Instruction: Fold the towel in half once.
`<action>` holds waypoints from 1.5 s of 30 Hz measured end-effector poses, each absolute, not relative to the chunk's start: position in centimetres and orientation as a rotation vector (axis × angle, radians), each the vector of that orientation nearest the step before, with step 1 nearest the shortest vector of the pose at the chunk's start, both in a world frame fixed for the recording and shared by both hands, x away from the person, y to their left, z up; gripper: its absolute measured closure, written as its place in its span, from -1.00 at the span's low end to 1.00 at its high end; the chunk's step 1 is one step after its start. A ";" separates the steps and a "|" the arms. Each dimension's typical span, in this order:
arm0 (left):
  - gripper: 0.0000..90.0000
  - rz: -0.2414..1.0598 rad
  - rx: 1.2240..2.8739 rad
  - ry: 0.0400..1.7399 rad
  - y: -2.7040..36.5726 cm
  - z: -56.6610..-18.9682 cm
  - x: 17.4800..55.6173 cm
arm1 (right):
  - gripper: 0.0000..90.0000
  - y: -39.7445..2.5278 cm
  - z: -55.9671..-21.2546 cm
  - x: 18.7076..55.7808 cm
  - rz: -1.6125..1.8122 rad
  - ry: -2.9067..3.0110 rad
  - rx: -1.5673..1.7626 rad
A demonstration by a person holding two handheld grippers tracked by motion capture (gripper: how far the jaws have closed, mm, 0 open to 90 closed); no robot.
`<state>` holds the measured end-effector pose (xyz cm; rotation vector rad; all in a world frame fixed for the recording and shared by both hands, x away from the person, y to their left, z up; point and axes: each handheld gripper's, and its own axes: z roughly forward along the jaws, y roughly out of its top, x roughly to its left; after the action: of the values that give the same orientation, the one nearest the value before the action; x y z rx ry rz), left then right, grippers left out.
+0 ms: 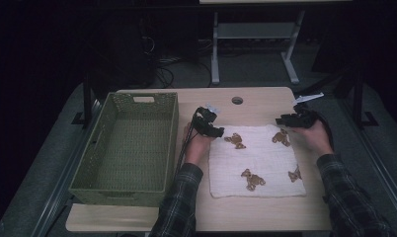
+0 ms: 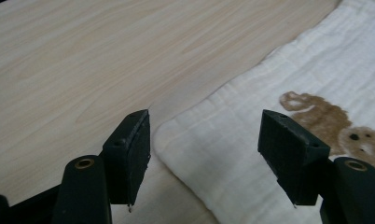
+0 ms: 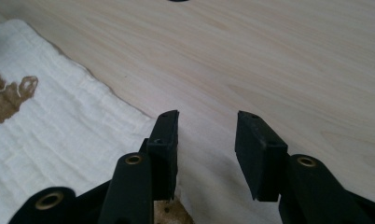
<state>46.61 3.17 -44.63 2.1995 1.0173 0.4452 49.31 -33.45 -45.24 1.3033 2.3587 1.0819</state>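
I see the table with a green basket left of the white bear-print cloth. My left gripper hangs spread wide over the cloth's far left corner, and my right gripper sits parted at its far right corner, gripping nothing.

From above, the room behind my table is nearly black; only the tabletop catches a dim, soft light. Up close along my fingers the wood is bright and evenly lit, shadows faint, the cloth sharp nearby, the far edges softly blurred, no glare
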 end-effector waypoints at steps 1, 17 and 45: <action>-0.25 0.442 2.202 1.021 3.2 -44.8 46.7 | 0.30 -33.3 -45.4 49.2 1.087 2.365 1.305; -0.10 0.438 2.229 1.060 3.4 -46.3 47.8 | 0.69 -33.1 -47.3 47.9 1.077 2.439 1.228; 0.91 0.394 2.121 0.991 4.1 -42.4 46.5 | 0.99 -35.1 -43.0 45.7 1.189 2.241 1.218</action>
<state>46.50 4.08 -42.38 2.1213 0.9906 0.3935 45.65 -35.09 -42.98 1.2176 2.2407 1.1893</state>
